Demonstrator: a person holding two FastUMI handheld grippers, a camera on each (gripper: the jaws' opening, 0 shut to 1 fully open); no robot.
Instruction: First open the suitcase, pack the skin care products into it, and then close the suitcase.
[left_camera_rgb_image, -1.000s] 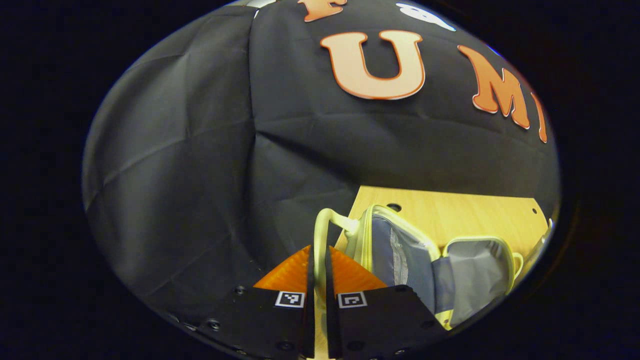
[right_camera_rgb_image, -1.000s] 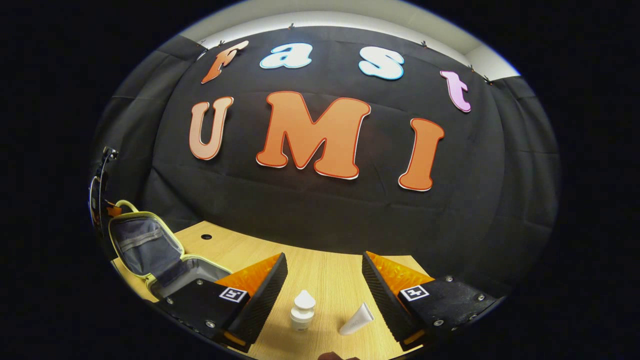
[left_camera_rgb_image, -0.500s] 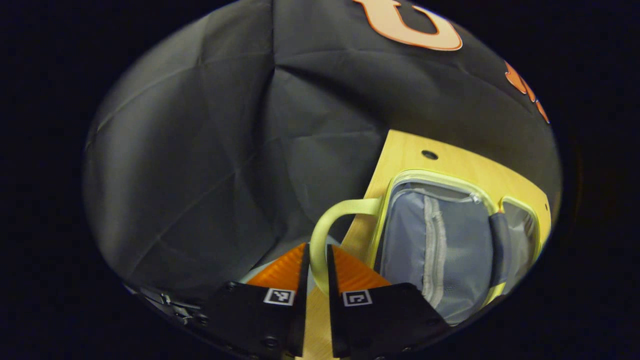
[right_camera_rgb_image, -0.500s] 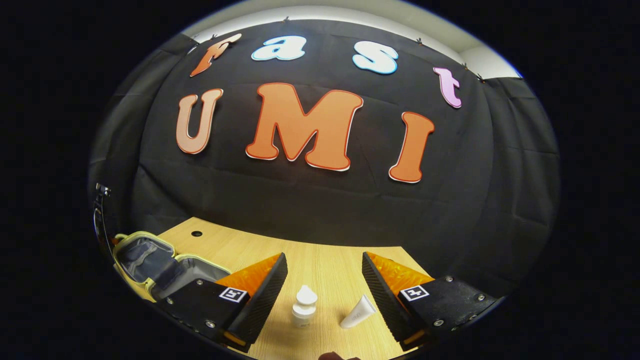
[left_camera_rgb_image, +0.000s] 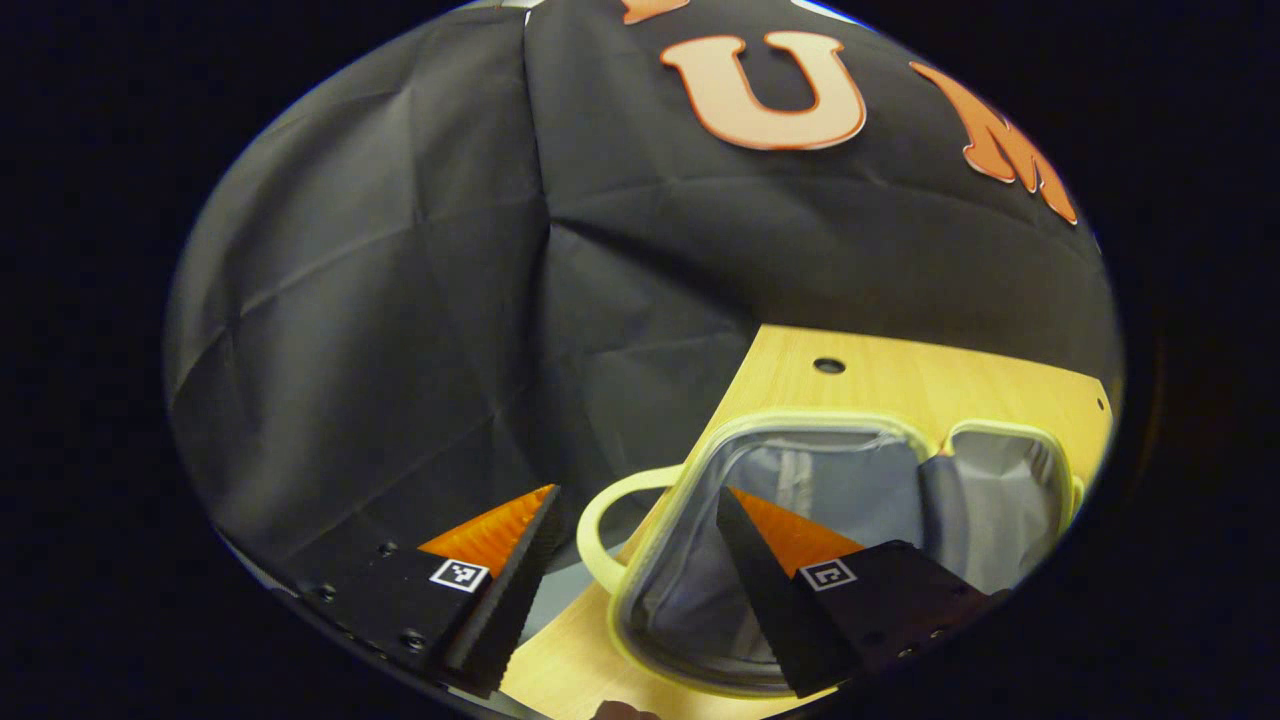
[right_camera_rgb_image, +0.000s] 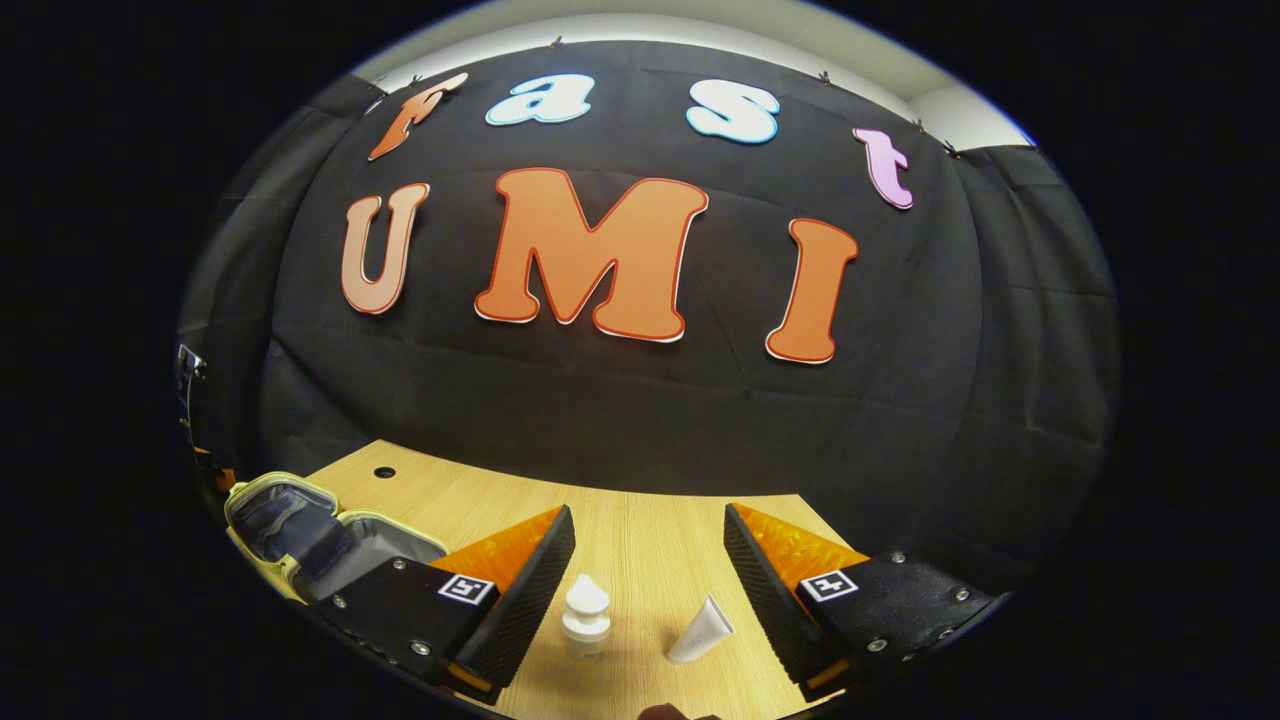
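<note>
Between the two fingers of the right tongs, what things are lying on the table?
In the right gripper view, a small white bottle stands and a white tube lies on the wooden table, inside the open gap of the right tongs.

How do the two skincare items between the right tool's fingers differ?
The bottle stands upright on the table; the tube lies tilted on its side. The bottle is squat and stepped with a pointed cap; the tube is slim and tapers flat. The bottle sits nearer the fingers' left side in the right gripper view, the tube nearer the right. Both are white, unpacked, and untouched by the right tool.
</note>
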